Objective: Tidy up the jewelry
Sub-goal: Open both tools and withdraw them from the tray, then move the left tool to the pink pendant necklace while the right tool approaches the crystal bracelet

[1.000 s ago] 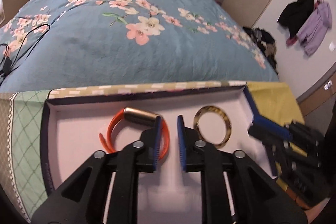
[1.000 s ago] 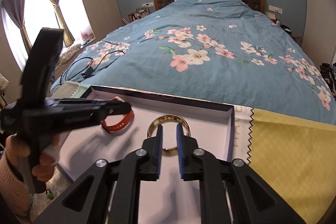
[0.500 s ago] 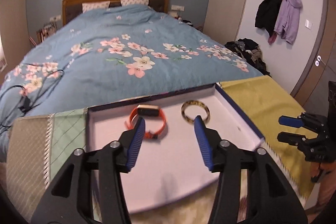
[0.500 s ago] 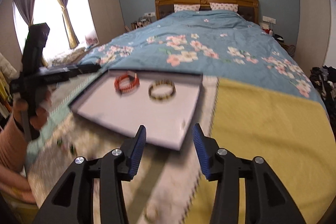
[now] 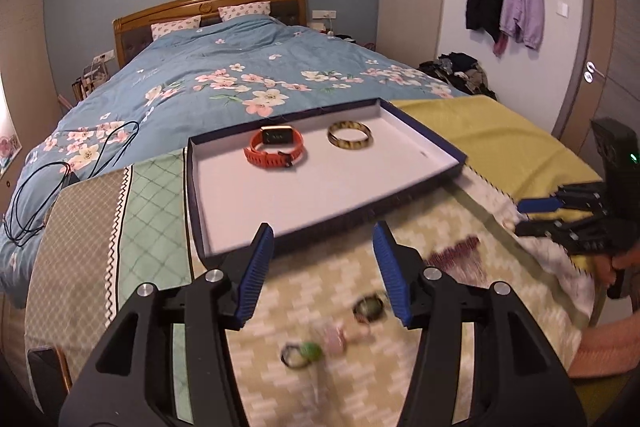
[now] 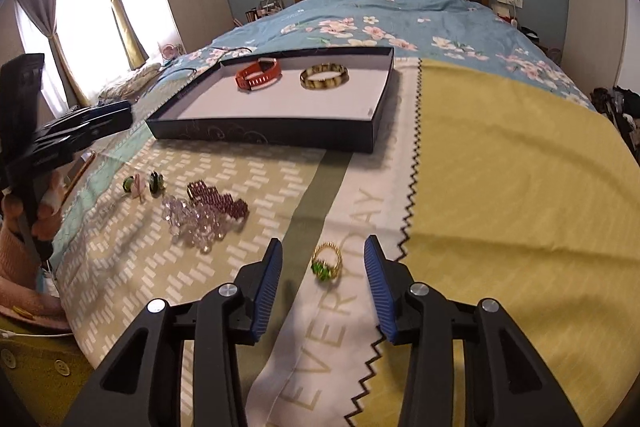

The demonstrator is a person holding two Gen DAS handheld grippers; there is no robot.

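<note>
A dark blue tray (image 5: pixel 424 135) (image 6: pixel 260 135) with a white floor lies on the bed. In it rest an orange watch (image 5: pixel 276 147) (image 6: pixel 259 73) and a gold bangle (image 5: pixel 350 140) (image 6: pixel 324 75). My left gripper (image 5: pixel 323 231) hovers before the tray's near wall, jaws opening, nothing between them. Blurred small rings (image 5: pixel 300 353) lie on the cloth below it. My right gripper (image 6: pixel 323 245) is low over a gold ring with green stones (image 6: pixel 326 261). Its jaws are closing, the ring lies between them, and the pads are clear of it.
A clear bead bracelet (image 6: pixel 192 221), a purple bracelet (image 6: pixel 218 201) and small rings (image 6: pixel 142 183) lie left of the gold ring. A yellow cloth (image 6: pixel 500 167) covers the bed's right side. Black cables (image 5: pixel 36 187) trail over the floral duvet. A phone (image 5: pixel 44 367) sits at the bed's near left corner.
Both grippers have drawn back from the tray and opened, leaving the watch and bangle inside it. The right gripper has come down over the gold ring.
</note>
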